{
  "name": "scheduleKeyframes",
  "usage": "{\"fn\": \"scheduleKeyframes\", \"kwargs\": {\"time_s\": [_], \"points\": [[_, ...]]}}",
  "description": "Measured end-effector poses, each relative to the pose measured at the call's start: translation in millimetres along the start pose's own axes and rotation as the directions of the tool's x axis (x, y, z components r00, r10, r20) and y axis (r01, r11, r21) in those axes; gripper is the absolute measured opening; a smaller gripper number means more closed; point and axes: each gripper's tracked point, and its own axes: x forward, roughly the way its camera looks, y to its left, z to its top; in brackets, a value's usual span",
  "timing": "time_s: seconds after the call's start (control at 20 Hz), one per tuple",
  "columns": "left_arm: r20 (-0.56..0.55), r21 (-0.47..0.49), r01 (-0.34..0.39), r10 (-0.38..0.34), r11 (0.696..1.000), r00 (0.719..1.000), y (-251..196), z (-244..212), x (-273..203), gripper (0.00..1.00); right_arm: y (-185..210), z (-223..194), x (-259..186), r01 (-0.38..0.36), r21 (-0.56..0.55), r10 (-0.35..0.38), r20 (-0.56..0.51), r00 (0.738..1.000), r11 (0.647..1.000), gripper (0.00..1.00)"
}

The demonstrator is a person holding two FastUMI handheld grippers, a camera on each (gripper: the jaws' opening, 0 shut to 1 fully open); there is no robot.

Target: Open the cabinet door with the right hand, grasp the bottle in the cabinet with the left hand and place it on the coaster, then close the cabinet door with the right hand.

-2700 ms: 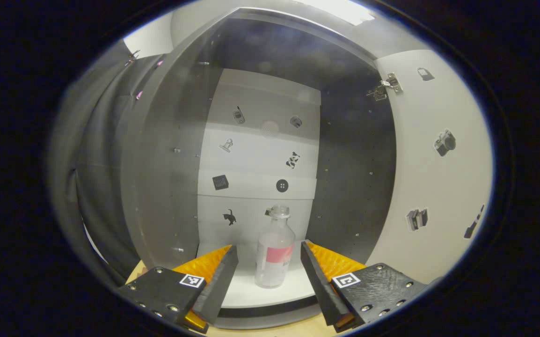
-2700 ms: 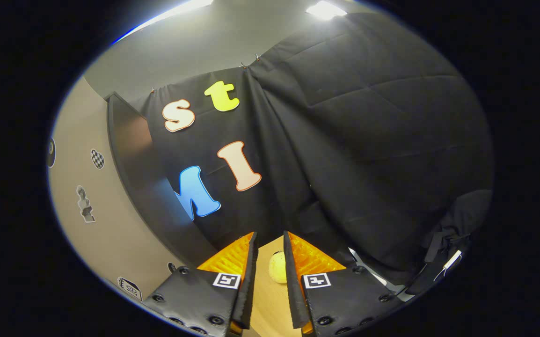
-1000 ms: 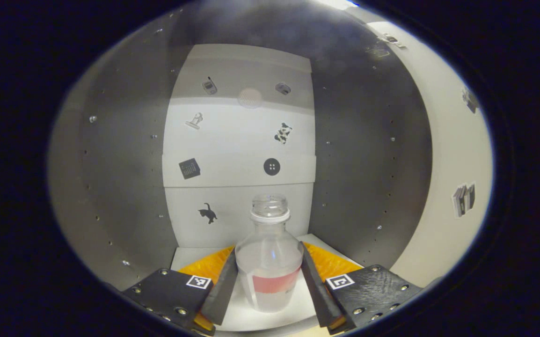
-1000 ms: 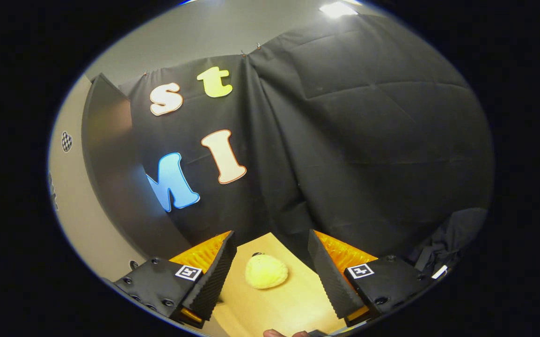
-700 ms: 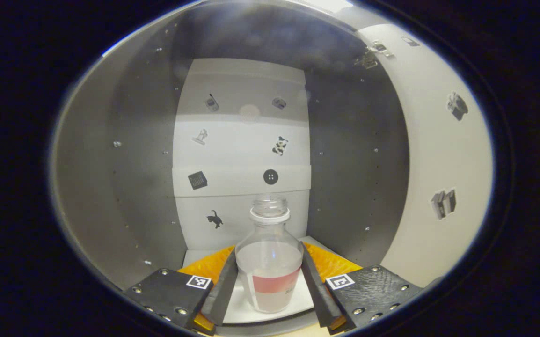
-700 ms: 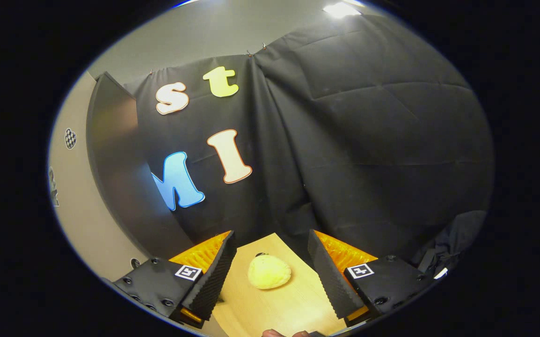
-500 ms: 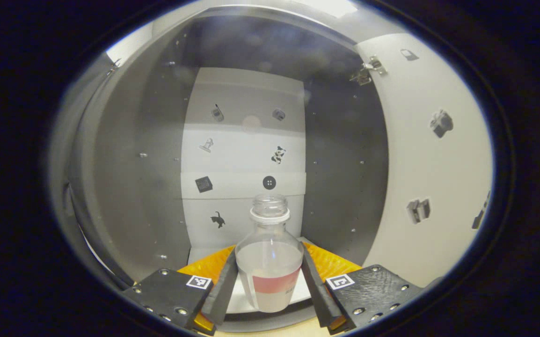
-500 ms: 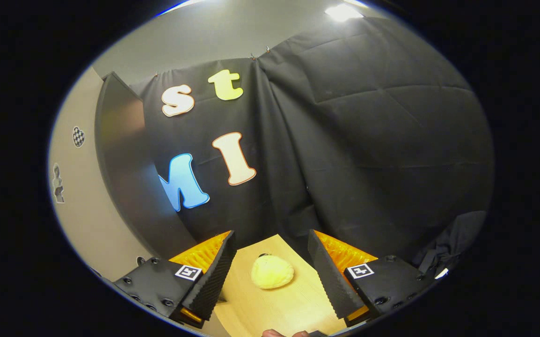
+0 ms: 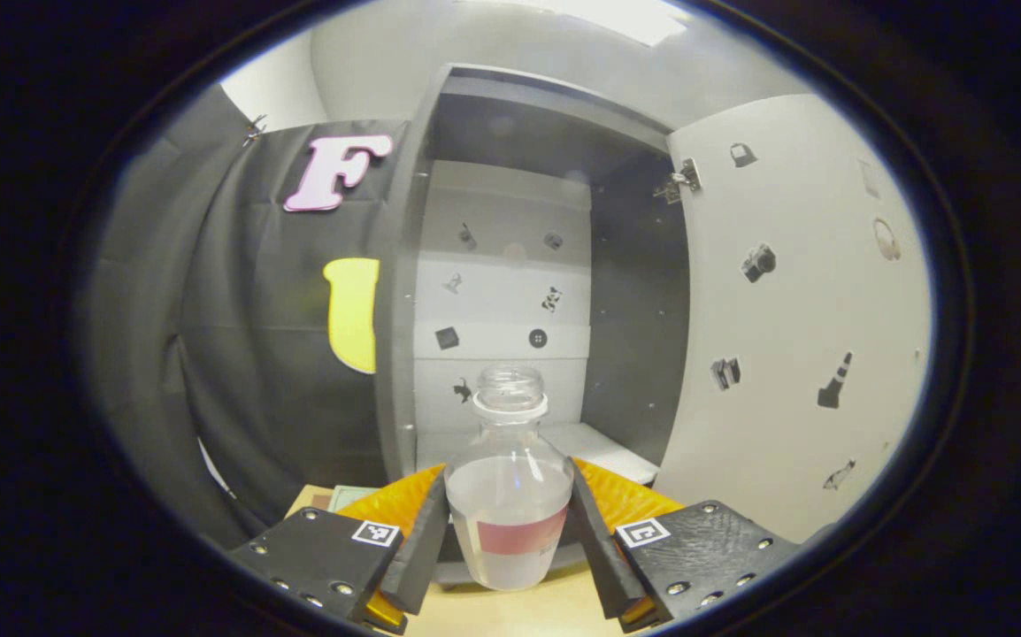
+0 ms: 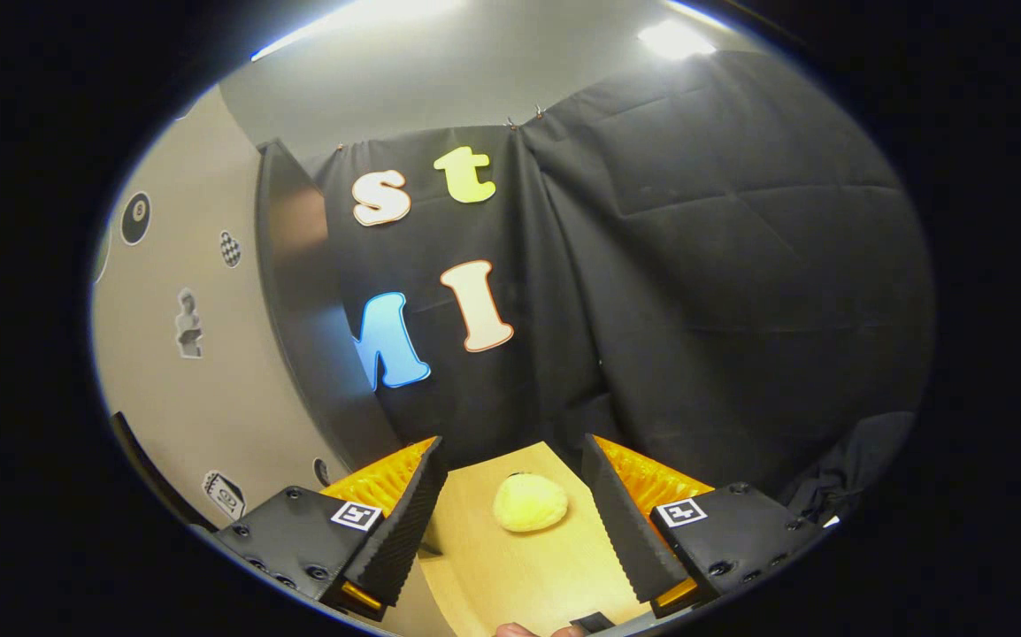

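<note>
Left gripper (image 9: 508, 540): jaws clenched on the bottle (image 9: 508, 495), one finger on each side of its lower body at the red label band, so it stays upright and cannot slip sideways.
Bottle: clear, no cap on the neck, some clear liquid inside by the look of it. It sits between the fingers in front of the cabinet (image 9: 502, 292), over the front edge of the worktop (image 9: 510, 610). Keeping it vertical matters, since an open neck would spill if tipped.
Cabinet: open and grey-walled, with a white back panel carrying small stickers. Its white floor lies behind the bottle, so I judge the bottle to be outside the opening.
Door (image 9: 794, 310): swung wide to the right on its hinge, clear of the left gripper's path. In the right gripper view its pale face (image 10: 183, 354) stands just left of that gripper.
Right gripper (image 10: 510, 531): jaws released and holding nothing, parked beside the door, probably so it is ready to push the door shut later.
Worktop: light wood; a yellow rounded thing (image 10: 530, 502) lies on it ahead of the right gripper. I cannot tell what it is.
Coaster: possibly the greenish corner (image 9: 347, 495) showing behind the left gripper's left finger, but too little is visible to be sure.
Stage: bottle taken out; setting it down and closing the door are not yet done.
</note>
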Motion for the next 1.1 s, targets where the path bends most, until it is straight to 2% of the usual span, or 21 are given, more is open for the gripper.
{"fn": "scheduleKeyframes", "kwargs": {"time_s": [0.25,0.45,0.7,0.8,0.95,1.1], "points": [[-0.011,0.006,-0.046,0.046,0.999,0.999,22.6,-54.5,-52.4,0.75,2.3,-10.8,-34.3,0.008,-0.017,-0.008,-0.002,1.000,1.000,0.97],[0.007,-0.005,-0.070,0.070,0.998,0.998,29.4,-108.7,-74.8,0.72,0.6,-16.6,-47.1,0.005,-0.031,-0.005,-0.005,1.000,1.000,0.97],[0.000,0.062,-0.111,0.111,0.992,0.994,32.8,-183.0,-85.9,0.74,-6.5,-26.1,-45.7,0.016,-0.029,-0.017,-0.020,1.000,0.999,0.97],[-0.010,0.048,-0.111,0.112,0.993,0.994,28.4,-211.2,-89.0,0.72,-15.3,-30.1,-43.6,0.049,-0.012,-0.050,-0.026,0.998,0.999,0.97],[-0.010,0.019,-0.102,0.102,0.995,0.995,17.5,-247.9,-90.8,0.74,-10.4,-38.8,-42.4,0.027,0.033,-0.025,-0.047,0.999,0.999,0.97],[-0.019,0.030,-0.103,0.104,0.994,0.994,9.0,-286.7,-92.7,0.74,-12.8,-39.3,-43.6,0.015,-0.019,-0.016,-0.025,1.000,1.000,0.97]]}}
